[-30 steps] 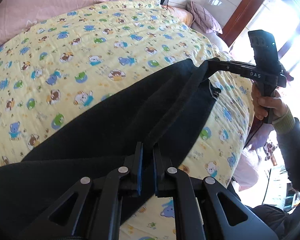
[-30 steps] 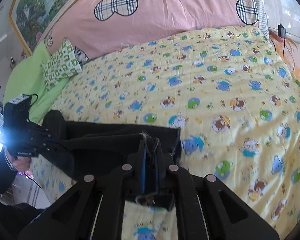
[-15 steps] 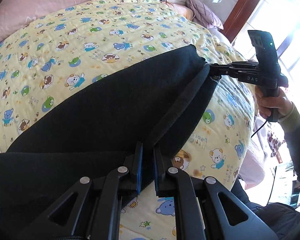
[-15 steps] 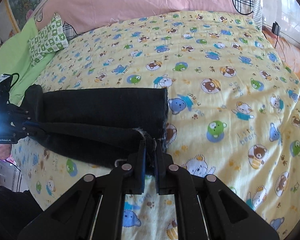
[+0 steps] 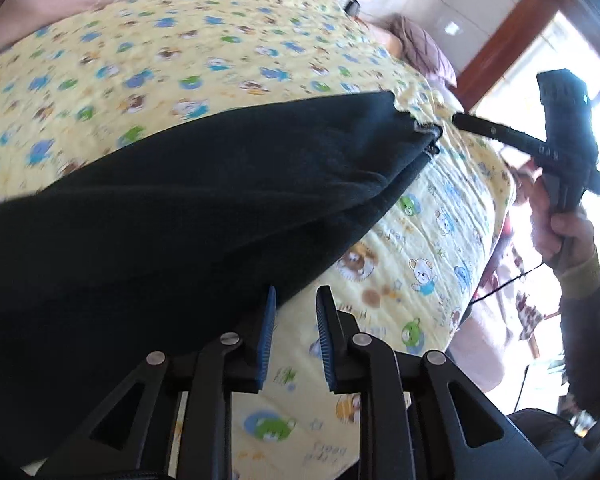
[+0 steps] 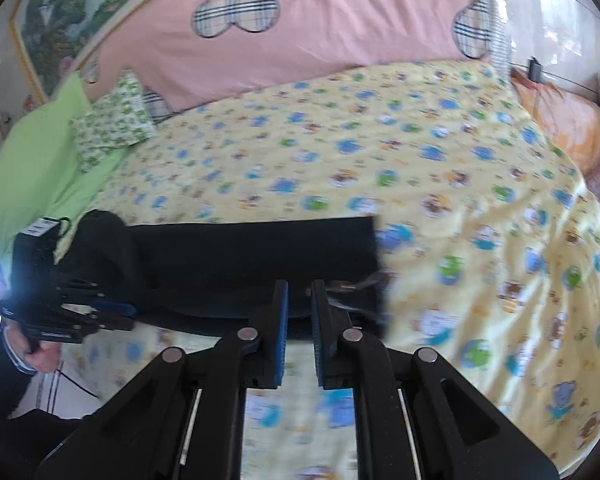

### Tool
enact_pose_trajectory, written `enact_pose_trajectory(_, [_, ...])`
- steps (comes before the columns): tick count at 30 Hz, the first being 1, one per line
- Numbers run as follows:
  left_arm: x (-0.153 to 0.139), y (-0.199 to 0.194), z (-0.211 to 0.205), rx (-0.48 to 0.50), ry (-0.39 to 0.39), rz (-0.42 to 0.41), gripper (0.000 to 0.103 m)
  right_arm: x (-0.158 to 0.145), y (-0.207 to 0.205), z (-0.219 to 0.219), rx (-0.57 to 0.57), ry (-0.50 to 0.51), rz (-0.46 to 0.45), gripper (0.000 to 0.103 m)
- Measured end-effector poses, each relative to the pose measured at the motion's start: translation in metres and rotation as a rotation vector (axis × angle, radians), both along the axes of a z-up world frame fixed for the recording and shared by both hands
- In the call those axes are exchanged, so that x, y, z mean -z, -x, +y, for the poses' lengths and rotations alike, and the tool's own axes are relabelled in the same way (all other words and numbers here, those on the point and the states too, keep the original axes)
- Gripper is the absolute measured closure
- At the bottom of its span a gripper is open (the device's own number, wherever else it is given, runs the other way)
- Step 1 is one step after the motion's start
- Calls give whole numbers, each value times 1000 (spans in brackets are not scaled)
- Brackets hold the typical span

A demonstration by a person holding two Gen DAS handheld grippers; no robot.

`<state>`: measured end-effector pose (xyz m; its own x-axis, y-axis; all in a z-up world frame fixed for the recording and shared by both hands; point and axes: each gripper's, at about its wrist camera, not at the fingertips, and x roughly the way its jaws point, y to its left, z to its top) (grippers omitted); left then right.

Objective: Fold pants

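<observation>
Black pants (image 5: 188,200) flat on yellow cartoon-print quilt (image 6: 440,184), near its front edge; pink headboard cushion (image 6: 320,28) behind. Left gripper (image 5: 296,332) and right gripper (image 6: 299,312) parted, gripping nothing (both views motion-blurred).

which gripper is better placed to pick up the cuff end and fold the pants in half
Right. The right gripper is open just before the cuff end of the black pants on the yellow bedspread. The left gripper, also open, sits at the opposite, wider end.
</observation>
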<state>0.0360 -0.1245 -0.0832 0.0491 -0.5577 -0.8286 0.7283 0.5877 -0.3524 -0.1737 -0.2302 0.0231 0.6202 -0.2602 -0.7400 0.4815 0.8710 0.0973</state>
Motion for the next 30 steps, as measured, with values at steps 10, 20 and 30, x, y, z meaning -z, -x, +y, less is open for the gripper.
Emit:
enact_pose_trajectory(10, [-34, -31, 97, -248, 89, -49, 55, 23, -66, 52, -109, -108, -8, 90])
enact_pose_trajectory(20, [-54, -66, 193, -470, 123, -95, 44, 37, -125, 92, -193, -115, 24, 58])
enact_pose_trajectory(30, [-63, -92, 278, -644, 113, -127, 43, 37, -171, 124, -317, -88, -2, 36])
